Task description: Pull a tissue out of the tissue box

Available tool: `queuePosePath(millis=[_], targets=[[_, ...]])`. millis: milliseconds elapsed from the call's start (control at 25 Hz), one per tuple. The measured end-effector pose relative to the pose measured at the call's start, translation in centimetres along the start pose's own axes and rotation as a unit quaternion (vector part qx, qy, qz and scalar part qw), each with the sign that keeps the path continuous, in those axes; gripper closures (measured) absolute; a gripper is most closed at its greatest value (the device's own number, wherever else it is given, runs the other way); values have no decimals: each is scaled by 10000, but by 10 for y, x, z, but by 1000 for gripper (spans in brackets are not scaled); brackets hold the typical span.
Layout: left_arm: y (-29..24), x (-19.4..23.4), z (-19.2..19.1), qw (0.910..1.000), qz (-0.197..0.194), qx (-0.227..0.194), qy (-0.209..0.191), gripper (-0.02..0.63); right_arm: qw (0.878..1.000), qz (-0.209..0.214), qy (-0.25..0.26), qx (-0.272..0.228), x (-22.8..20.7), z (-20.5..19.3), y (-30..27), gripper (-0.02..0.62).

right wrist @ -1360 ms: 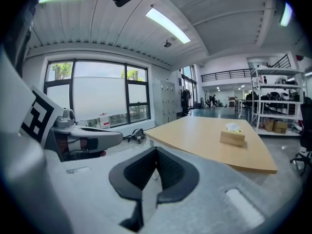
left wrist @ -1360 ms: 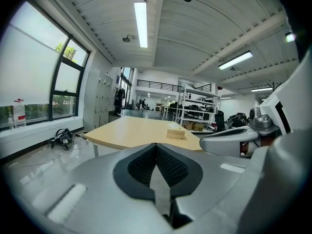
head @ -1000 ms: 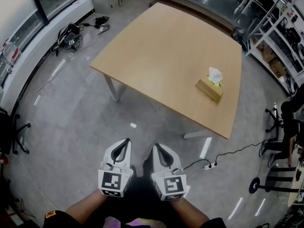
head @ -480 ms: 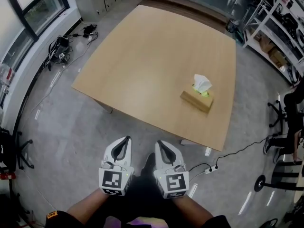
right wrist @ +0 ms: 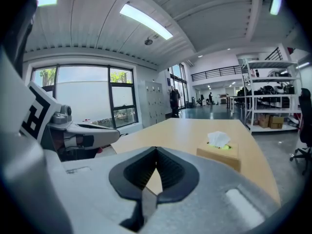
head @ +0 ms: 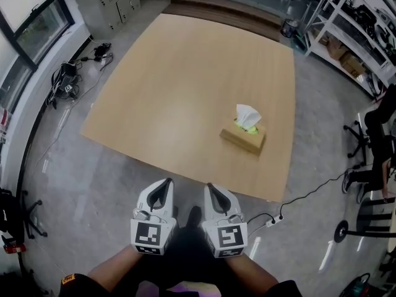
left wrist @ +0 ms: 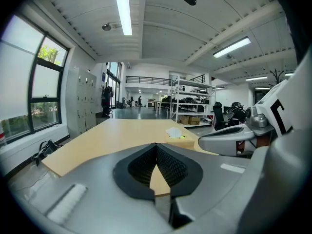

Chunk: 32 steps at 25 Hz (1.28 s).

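Just one tissue box (head: 242, 138), two grippers (head: 166, 184) (head: 210, 188)

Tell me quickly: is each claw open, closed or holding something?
Left claw: closed, empty.
Right claw: closed, empty.

Shell (left wrist: 97, 194) round my jaws looks like smooth matt grey plastic, pads (left wrist: 170, 167) black and ribbed. Ahead of them: pale matt wood table (head: 185, 73), cardboard-looking tissue box (head: 241, 140), soft white paper tissue (head: 247, 115) on top. Floor (head: 93, 190) below's glossy grey.
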<state>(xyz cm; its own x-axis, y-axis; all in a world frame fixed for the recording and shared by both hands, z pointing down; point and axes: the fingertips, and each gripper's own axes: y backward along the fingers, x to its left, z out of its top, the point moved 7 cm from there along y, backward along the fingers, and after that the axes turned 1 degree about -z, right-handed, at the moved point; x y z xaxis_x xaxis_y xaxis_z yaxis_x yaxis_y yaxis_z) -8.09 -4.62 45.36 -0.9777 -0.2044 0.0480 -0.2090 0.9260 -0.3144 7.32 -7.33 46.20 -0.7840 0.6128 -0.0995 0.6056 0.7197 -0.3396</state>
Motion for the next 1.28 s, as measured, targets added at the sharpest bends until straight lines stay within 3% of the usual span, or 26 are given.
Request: queuePosePath(millis=[400,800,1040,1280], targets=[[-73,24,25,9962,-869,30,-86,588,9949,-957,-266,177,-29,16,-36,603],[-123,61,33,9841,-1758,172,-187,588,9771,-2022,-624,245,-40,34,-69,603],[-148,62,34,9803,-1961,190,-130,588,9696,-2361,-596,250,-60,45,-77,603],[-169,54,38,9812,-1913,228,-105,588,9659,-2504,-570,321,-93,49,-85,603]])
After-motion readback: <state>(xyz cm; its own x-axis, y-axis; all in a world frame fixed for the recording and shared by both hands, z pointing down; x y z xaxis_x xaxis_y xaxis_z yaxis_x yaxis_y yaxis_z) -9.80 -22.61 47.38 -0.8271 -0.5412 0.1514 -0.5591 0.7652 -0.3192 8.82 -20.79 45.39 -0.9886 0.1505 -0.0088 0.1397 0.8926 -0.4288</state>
